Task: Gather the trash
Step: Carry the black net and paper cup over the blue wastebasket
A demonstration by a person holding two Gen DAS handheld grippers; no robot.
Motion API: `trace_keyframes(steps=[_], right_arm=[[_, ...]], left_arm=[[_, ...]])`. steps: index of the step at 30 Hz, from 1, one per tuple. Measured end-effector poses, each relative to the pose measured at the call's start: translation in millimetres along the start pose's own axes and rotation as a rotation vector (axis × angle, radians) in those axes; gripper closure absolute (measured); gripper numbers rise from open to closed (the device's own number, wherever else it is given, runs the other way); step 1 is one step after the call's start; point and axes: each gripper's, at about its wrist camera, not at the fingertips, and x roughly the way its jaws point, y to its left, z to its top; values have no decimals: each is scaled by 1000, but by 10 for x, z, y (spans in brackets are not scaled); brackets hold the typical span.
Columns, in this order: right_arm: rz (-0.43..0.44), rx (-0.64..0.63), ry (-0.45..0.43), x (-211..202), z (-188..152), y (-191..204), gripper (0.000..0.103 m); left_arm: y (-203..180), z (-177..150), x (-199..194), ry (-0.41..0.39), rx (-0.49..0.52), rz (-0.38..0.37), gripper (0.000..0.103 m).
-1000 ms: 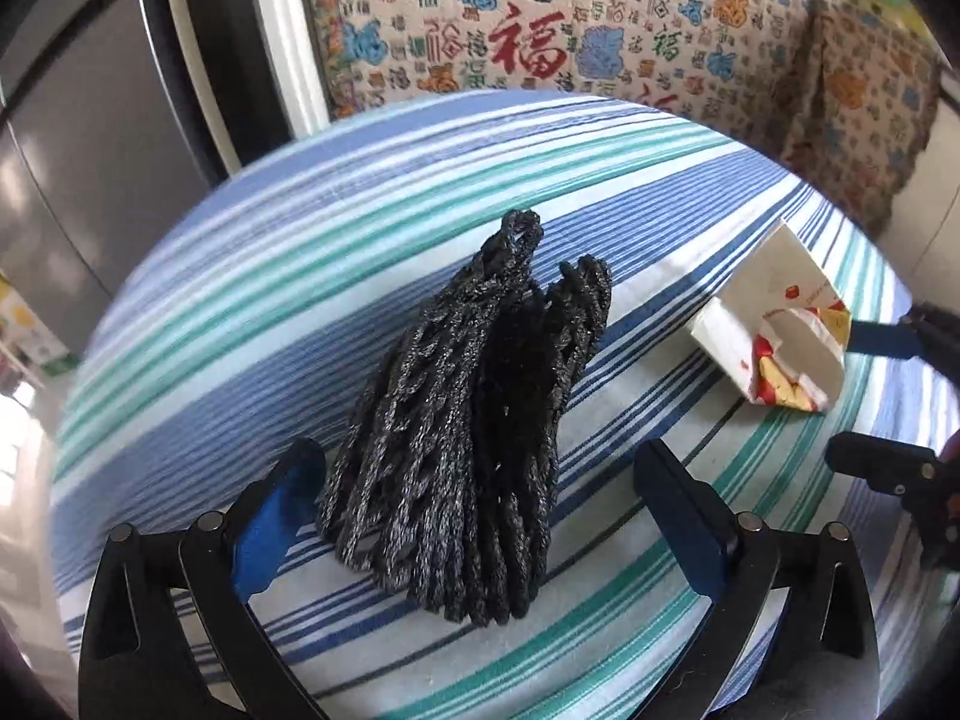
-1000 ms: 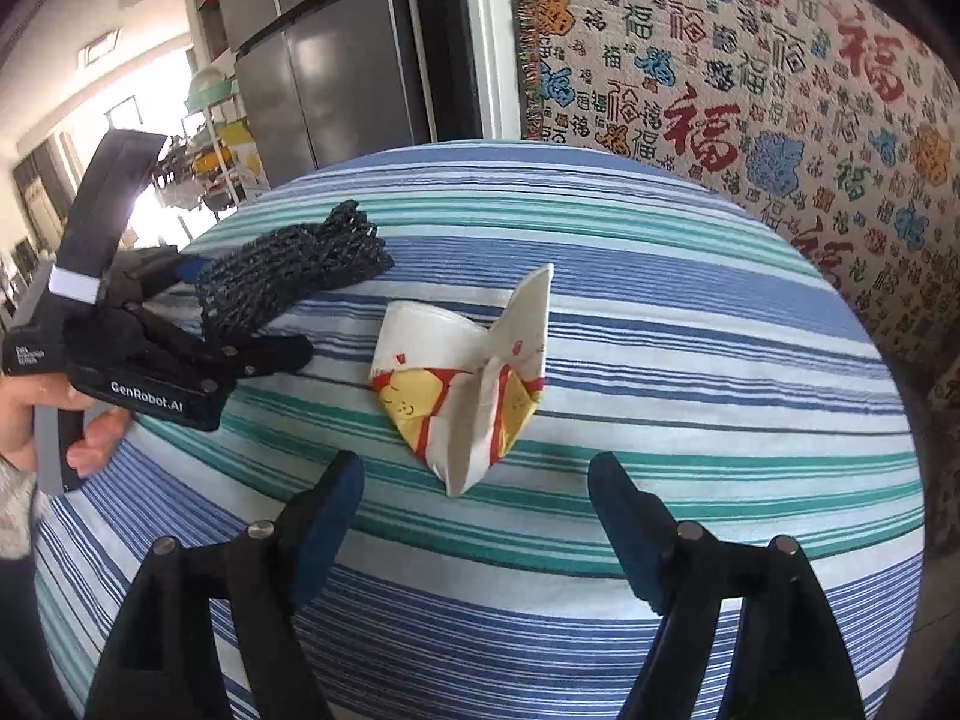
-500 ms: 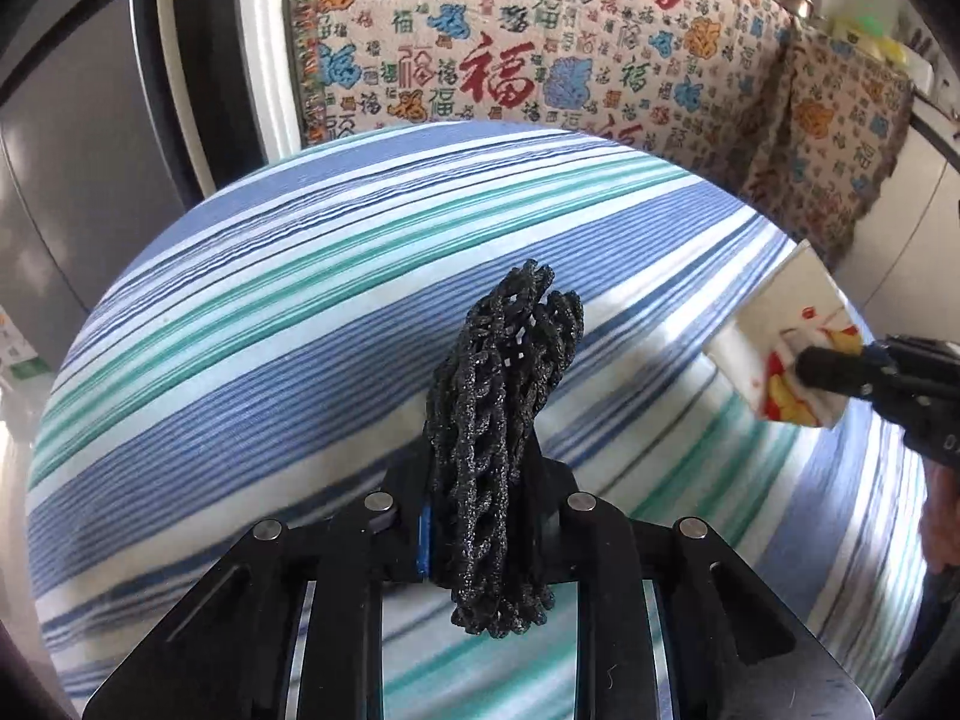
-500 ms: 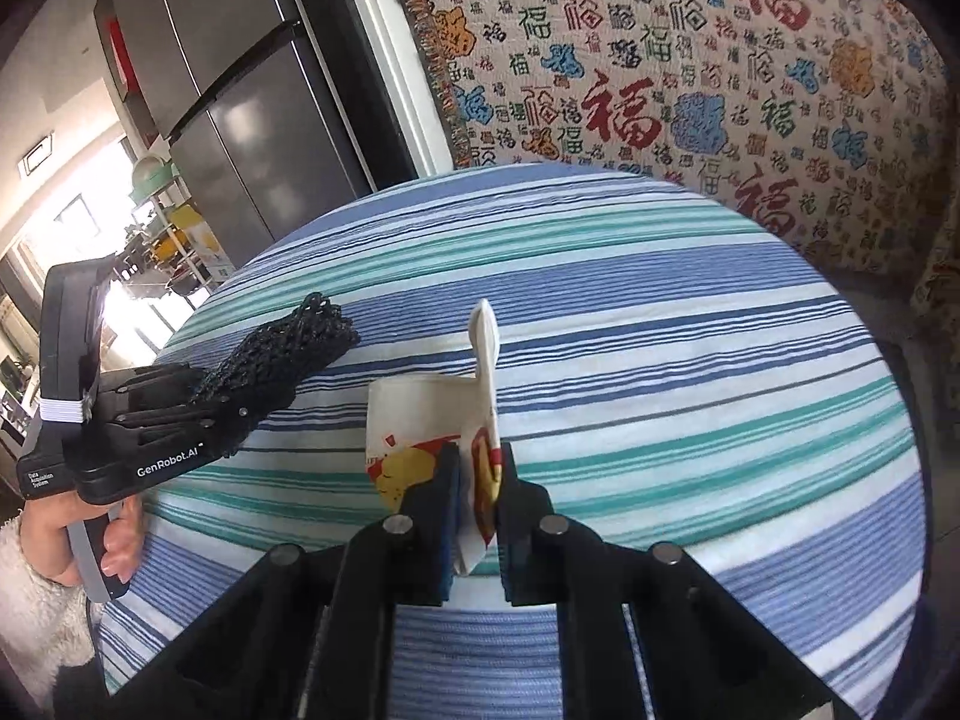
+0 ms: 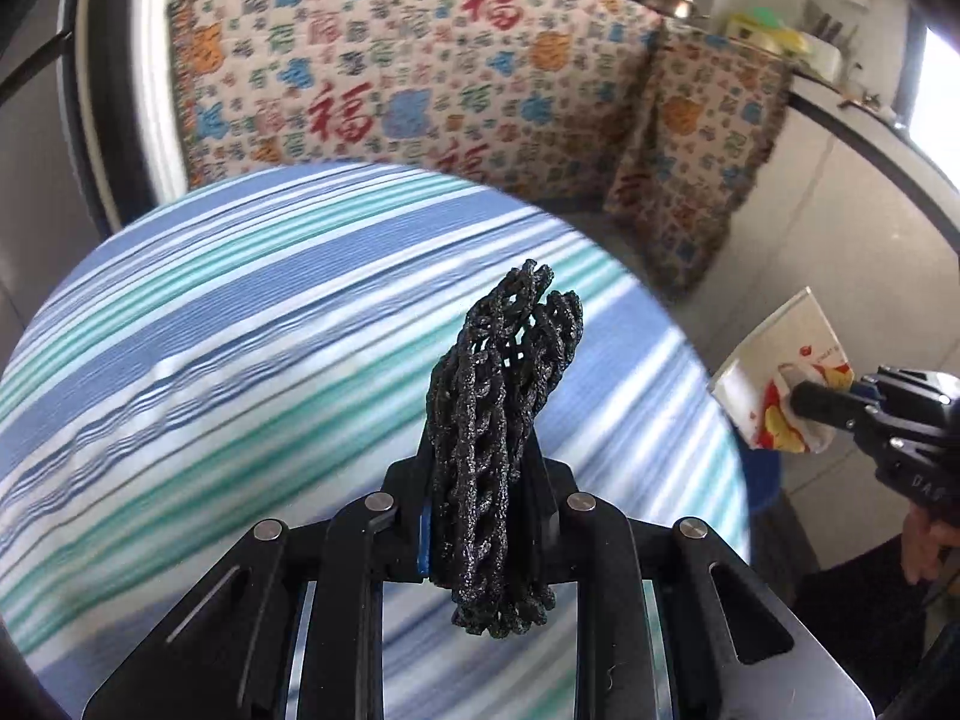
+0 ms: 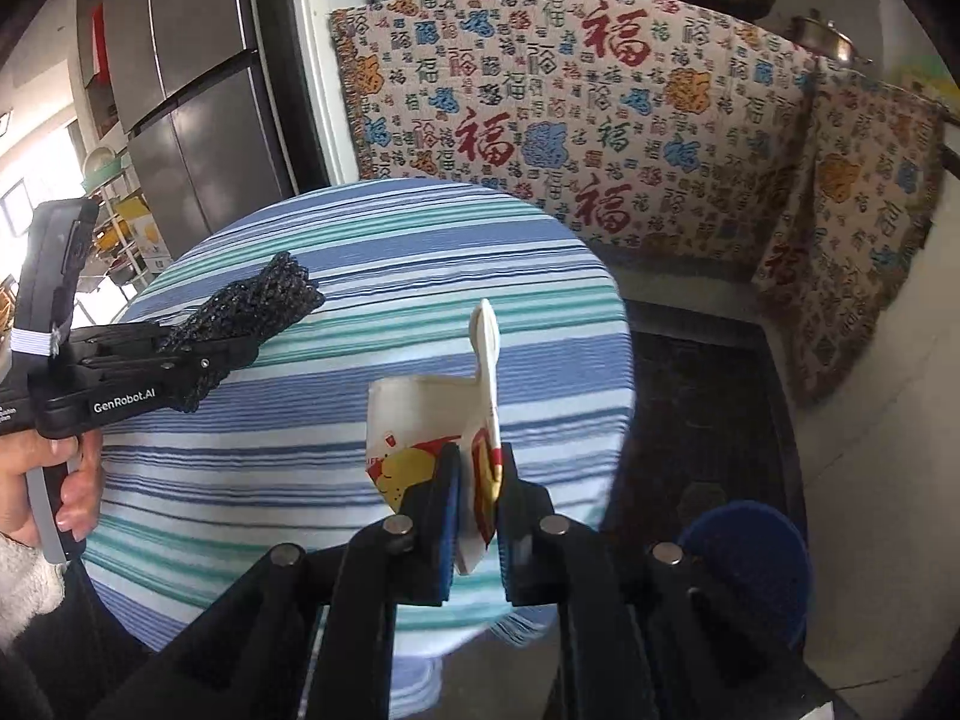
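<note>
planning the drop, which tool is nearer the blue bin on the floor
Right. The right tool, shut on the paper wrapper, hangs beside the blue bin; the left tool is over the table.

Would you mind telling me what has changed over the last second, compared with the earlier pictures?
Both grippers were open around trash lying on the table. The left gripper has shut on the black foam net and lifted it; the right gripper has shut on the paper carton and carried it up, out over the table's right edge, toward the blue bin. The striped tablecloth is unchanged.
</note>
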Motion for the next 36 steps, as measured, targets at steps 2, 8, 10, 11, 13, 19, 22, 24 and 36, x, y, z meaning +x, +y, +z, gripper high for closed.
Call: trace_keyframes(steps=[2,8,10,11,13,19,22,24,36], right_arm=[[-52,21,-18,-211,-120,-222,92],[-150,81,-54,-644,-416,-806,92],[-187,103,-63,-738,-508,-985,92],[-200,111,-64,-766,-549,-1042,92],[-235,143,-65,-841,-661,-1235,92],[-313,237,-53,-1002,-955,-1794,92],[-345,269,-55,-1080,-1045,-2029,92],[-367,299,-59,-1129,-1124,-2190,92],[-362,403,-7,-910,-1419,-2702,92]], left_arm=[[-322,45,-29,-8,31,-28,82],[-1267,159,-39,-32,153,-76,81],[-1554,174,1,-29,177,-100,81],[-1635,167,15,-24,180,-113,81],[-1852,171,84,-12,188,-142,81],[-2561,137,306,22,260,-185,81],[-2809,140,374,28,294,-195,81],[-2954,153,421,30,307,-204,81],[-3303,173,957,116,293,-293,80]])
